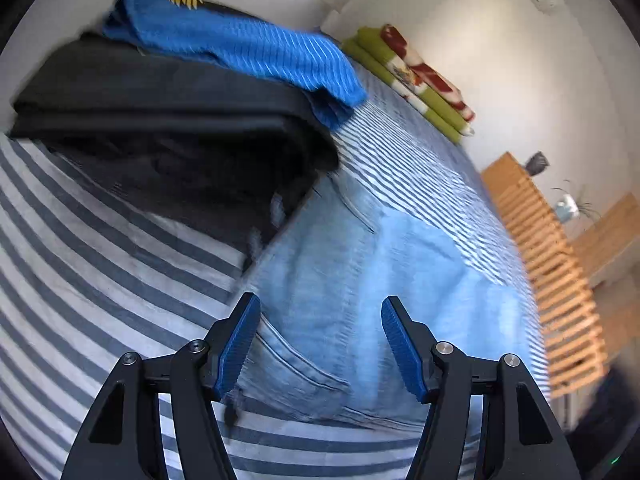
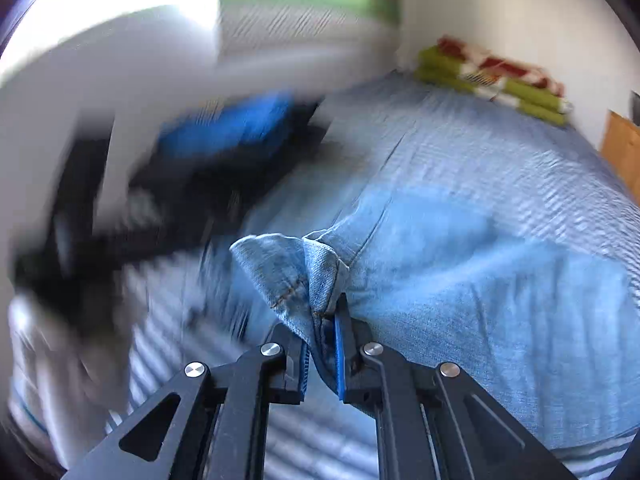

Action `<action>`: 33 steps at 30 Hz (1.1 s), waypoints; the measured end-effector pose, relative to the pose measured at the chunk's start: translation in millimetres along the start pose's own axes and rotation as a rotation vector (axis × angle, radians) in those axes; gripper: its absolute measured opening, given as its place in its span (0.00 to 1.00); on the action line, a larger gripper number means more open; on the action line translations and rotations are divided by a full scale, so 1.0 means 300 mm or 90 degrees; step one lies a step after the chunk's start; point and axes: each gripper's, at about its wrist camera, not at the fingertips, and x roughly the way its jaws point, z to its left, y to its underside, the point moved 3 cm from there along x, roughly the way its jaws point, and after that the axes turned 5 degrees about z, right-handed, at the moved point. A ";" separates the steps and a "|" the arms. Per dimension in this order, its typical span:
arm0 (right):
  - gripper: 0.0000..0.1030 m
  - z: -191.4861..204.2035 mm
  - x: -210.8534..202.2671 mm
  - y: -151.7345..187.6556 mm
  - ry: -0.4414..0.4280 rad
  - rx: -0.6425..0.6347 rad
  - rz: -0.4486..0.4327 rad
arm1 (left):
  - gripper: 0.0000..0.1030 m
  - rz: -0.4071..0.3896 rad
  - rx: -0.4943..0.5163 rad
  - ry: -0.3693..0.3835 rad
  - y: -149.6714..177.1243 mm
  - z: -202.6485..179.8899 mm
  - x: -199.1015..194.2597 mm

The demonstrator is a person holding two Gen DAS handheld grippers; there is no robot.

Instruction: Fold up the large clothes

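Observation:
Light blue jeans (image 1: 352, 280) lie spread on a grey and white striped bed cover (image 1: 92, 272). My left gripper (image 1: 320, 316) hovers open just above the jeans near a pocket seam, with nothing between its blue pads (image 1: 236, 348). In the right wrist view my right gripper (image 2: 326, 320) is shut on a bunched hem of the jeans (image 2: 292, 272), which stands lifted off the rest of the denim (image 2: 480, 288). The left half of that view is smeared by motion.
A folded black garment (image 1: 168, 128) with a bright blue knit (image 1: 240, 52) on top lies at the bed's far left. A green, red and white folded blanket (image 1: 416, 76) sits at the head by the wall. A wooden slatted frame (image 1: 560, 280) runs along the bed's right side.

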 end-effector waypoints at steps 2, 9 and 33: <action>0.09 -0.001 0.034 0.036 -0.001 0.017 0.009 | 0.65 0.042 -0.020 0.060 0.002 0.001 0.039; 0.09 -0.125 -0.083 -0.037 -0.075 0.121 -0.059 | 0.68 0.067 -0.025 0.096 0.001 -0.046 0.060; 0.27 -0.136 -0.117 0.125 -0.148 -0.044 0.037 | 0.14 0.160 0.015 0.088 0.106 -0.192 0.278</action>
